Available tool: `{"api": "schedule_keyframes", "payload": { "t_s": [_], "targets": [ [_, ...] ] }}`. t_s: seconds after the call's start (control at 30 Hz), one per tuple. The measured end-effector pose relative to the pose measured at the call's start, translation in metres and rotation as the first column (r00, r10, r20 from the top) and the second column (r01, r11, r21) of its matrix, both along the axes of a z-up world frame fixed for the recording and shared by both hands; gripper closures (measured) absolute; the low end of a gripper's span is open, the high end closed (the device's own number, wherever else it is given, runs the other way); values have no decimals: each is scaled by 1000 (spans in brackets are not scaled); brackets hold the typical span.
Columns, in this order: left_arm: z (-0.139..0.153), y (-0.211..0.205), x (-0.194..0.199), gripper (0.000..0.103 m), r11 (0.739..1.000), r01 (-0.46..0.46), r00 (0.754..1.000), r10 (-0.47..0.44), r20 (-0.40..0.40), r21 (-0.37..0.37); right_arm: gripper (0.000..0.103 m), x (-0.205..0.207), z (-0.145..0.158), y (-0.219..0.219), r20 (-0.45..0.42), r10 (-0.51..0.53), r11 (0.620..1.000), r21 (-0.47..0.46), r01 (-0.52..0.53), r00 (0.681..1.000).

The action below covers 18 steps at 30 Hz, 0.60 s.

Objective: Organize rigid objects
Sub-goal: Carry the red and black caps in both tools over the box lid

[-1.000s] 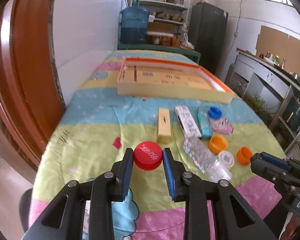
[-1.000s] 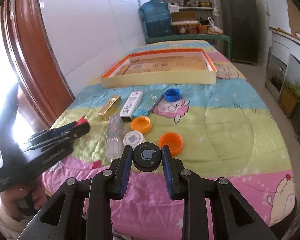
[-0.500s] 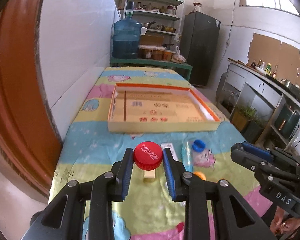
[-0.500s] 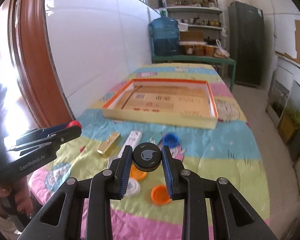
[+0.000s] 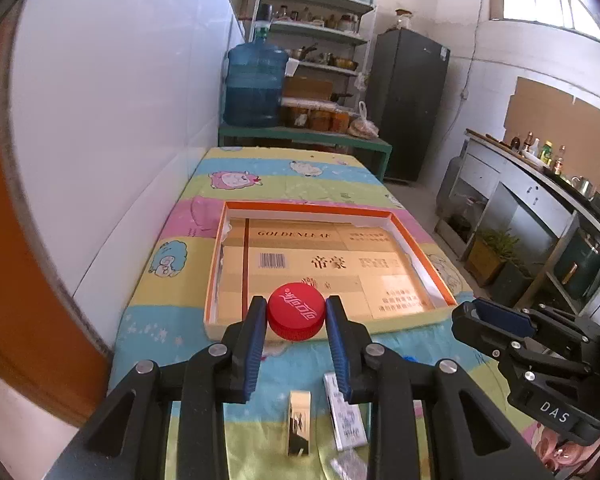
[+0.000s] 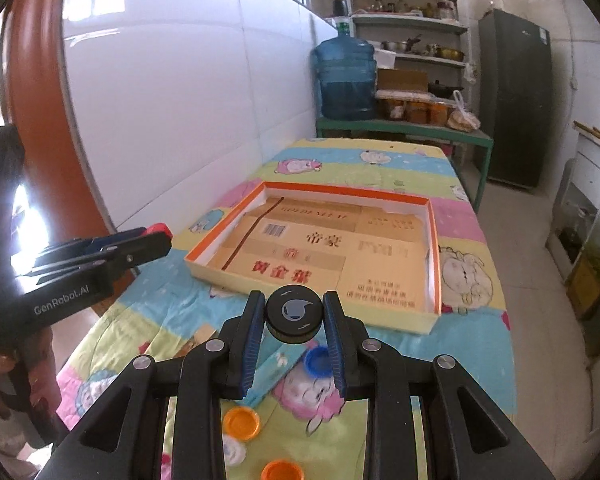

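Both tongs loaded: left gripper (image 5: 296, 318) clamps red cap (image 5: 296, 316), right gripper (image 6: 294, 314) black cap (image 6: 294, 314).
I carry them trayward; next, lower and release inside orange-rimmed tray (image 5: 420, 248).

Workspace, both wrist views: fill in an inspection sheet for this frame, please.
Surface: cartoon-print quilt covering the table.
Job's things: red cap, black cap, shallow orange-rimmed box with nothing loose seen in it.
Clutter: blue cap, orange caps, gold bar, white remote.
Grippers: left gripper clamps red cap; right gripper clamps black cap.
Cables: nothing seen.
Surroundings: water jug, shelves, dark fridge.
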<state>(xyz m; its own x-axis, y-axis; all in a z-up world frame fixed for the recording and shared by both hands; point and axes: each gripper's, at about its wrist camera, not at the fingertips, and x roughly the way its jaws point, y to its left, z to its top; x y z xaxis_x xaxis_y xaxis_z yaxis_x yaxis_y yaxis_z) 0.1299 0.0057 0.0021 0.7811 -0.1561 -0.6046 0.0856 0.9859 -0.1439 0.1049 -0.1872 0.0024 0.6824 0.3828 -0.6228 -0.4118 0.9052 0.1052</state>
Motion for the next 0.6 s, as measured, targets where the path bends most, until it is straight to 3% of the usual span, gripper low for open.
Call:
{"api": "schedule_keyframes", "payload": {
  "t_s": [0.6],
  "targets": [
    [-17, -3, 102, 73, 999, 3, 995, 1, -98, 39, 73, 115, -7, -2, -73, 21, 998, -54, -25, 997]
  ]
}}
